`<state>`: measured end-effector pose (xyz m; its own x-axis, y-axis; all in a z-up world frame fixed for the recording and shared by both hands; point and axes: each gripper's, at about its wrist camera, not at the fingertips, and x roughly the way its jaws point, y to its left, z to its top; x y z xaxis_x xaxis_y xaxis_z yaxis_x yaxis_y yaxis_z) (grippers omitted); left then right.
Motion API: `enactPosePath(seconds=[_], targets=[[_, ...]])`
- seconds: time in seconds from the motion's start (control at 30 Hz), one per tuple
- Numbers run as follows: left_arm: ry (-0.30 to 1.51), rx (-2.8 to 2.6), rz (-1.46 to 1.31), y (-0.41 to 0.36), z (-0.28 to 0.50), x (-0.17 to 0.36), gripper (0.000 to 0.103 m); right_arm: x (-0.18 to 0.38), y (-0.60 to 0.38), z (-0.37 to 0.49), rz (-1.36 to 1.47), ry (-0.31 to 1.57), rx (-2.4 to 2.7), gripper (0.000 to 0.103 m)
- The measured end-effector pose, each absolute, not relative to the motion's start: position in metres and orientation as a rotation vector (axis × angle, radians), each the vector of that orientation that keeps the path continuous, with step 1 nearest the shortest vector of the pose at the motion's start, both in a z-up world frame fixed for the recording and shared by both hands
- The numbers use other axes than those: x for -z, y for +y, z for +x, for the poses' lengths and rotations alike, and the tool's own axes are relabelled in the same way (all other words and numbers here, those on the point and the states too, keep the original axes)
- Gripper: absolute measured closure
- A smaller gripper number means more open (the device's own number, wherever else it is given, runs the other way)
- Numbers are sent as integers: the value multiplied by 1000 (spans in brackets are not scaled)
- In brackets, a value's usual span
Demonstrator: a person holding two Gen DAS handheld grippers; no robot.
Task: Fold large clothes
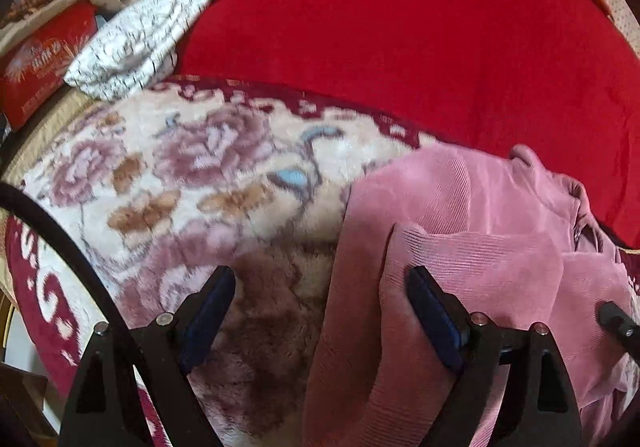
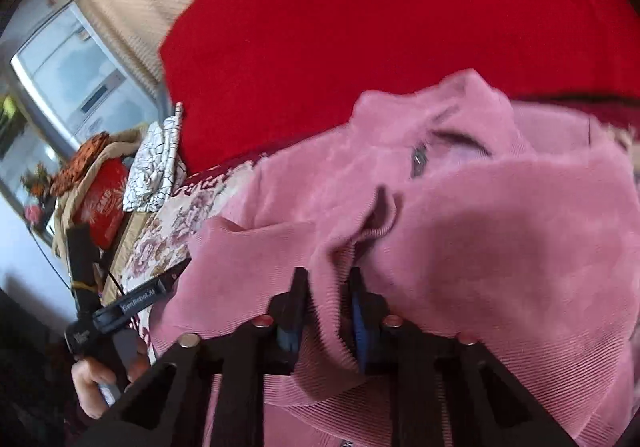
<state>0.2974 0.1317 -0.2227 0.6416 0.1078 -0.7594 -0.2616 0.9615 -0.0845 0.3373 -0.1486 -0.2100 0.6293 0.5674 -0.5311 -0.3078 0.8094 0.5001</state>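
Right gripper: jaws nearly together, clamped on fold of pink corduroy jacket
Left gripper: jaws wide apart, holding nothing; one pad at jacket edge, contact unclear
Jacket: rumpled, zipper collar up, lying on floral plush blanket before red cushion
Folded white patterned cloth well apart, beside red box
Advice: keep right pinch firm, draw sleeve flat across body, let left pin opposite edge; watch for bunching

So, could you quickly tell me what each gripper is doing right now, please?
Left gripper: open, holding nothing, jaws straddling the edge of the pink garment.
Right gripper: shut on a fold of the pink garment.
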Motion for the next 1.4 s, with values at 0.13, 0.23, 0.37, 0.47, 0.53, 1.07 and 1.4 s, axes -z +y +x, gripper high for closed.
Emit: enactPosePath(seconds=[0.13, 0.23, 0.37, 0.47, 0.53, 1.07, 1.4], targets=[[775, -231, -183, 127, 285, 208, 14, 190, -151, 320, 344, 625, -478, 93], [754, -234, -190, 131, 286, 206, 14, 182, -156, 315, 307, 590, -439, 93], [824, -243, -144, 123, 295, 218, 14, 202, -163, 334, 349, 714, -460, 89], [863, -245, -143, 123, 298, 227, 14, 224, -166, 353, 449, 860, -498, 75], [866, -241, -164, 126, 298, 227, 14, 228, -170, 356, 532, 863, -558, 40], [687, -216, -115, 108, 282, 197, 14, 166, -179, 302, 151, 489, -221, 90], [868, -217, 44, 87, 304, 230, 14, 236, -311, 352, 883, 844, -202, 67]])
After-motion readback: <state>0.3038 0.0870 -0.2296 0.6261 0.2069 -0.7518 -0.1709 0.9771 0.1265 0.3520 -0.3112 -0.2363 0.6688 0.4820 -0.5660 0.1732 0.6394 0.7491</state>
